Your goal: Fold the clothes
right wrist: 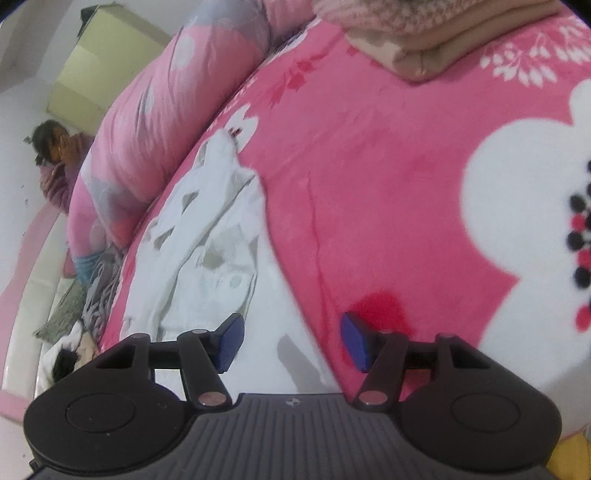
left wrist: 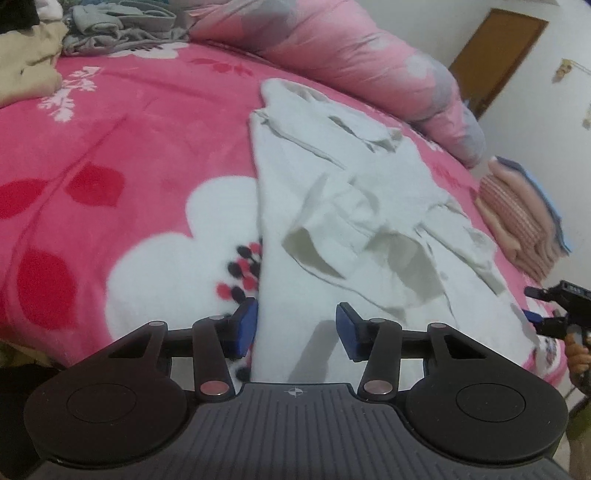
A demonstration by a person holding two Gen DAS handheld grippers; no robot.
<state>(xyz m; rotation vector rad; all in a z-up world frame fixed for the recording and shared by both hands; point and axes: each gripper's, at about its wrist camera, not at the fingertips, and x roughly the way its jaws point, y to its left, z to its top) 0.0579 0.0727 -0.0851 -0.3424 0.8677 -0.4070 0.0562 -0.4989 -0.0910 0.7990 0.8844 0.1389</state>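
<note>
A white garment (left wrist: 351, 206) lies crumpled but spread on the pink flowered blanket (left wrist: 129, 147), its collar end far from me. My left gripper (left wrist: 297, 328) sits low over the garment's near left edge, its blue pads apart with flat white cloth between them and no visible pinch. In the right wrist view the same garment (right wrist: 214, 236) runs up the left side. My right gripper (right wrist: 293, 341) is open over its near corner, the left pad above cloth, the right pad above blanket (right wrist: 369, 166). That right gripper (left wrist: 533, 304) also shows at the left wrist view's right edge.
A rolled pink quilt (left wrist: 351, 48) lies along the far side of the garment. A folded stack of clothes (left wrist: 517, 214) sits at the right, and a loose pile (left wrist: 110, 26) at the far left. A person (right wrist: 59, 158) sits beyond the quilt (right wrist: 147, 122).
</note>
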